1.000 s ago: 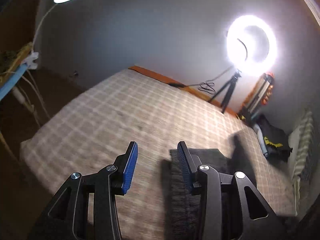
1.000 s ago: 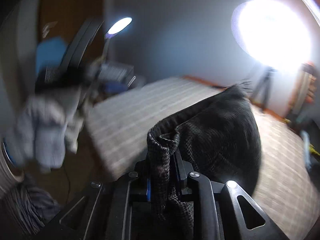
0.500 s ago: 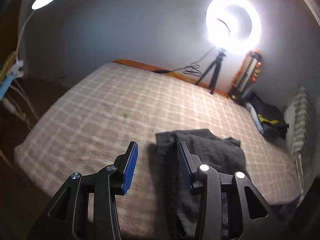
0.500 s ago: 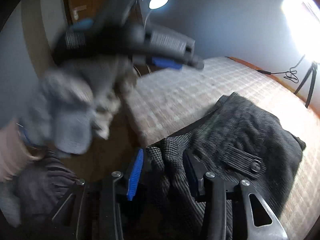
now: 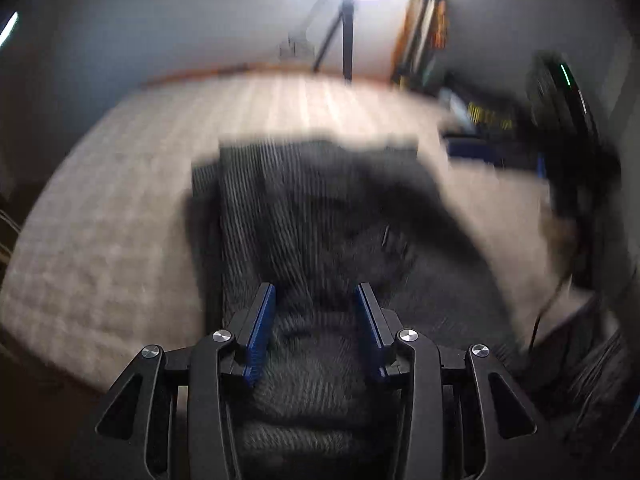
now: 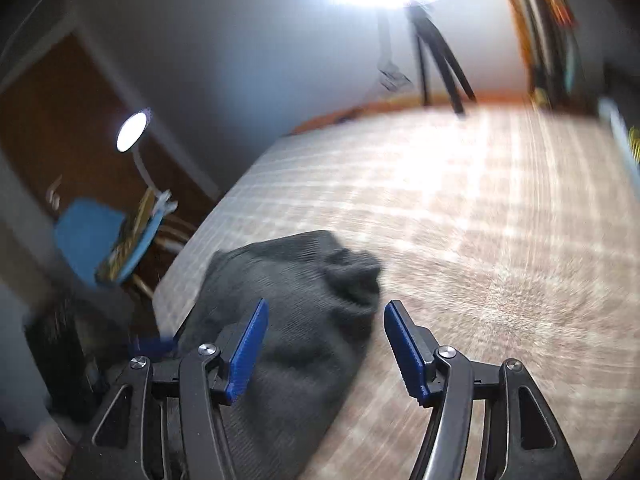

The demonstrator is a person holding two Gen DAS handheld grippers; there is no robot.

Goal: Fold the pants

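Observation:
The dark grey pants [image 5: 320,208] lie in a bunched heap on the checked bed cover [image 5: 120,200]. My left gripper [image 5: 316,312] is open and hangs just above the pants with cloth between and below its blue pads, not clamped. In the right wrist view the pants [image 6: 296,292] lie at the bed's near left corner. My right gripper [image 6: 324,332] is wide open and empty, its left finger over the cloth, its right over bare bed cover [image 6: 480,240]. Both views are motion-blurred.
A ring light on a tripod [image 6: 436,52] stands behind the bed's far edge. A desk lamp [image 6: 132,132] and a blue chair [image 6: 88,232] stand left of the bed. The other gripper and hand [image 5: 568,152] show at the right in the left wrist view.
My right gripper has let go of the pants and opened wide; the pants dropped onto the bed. My left gripper swung right and down over the pants.

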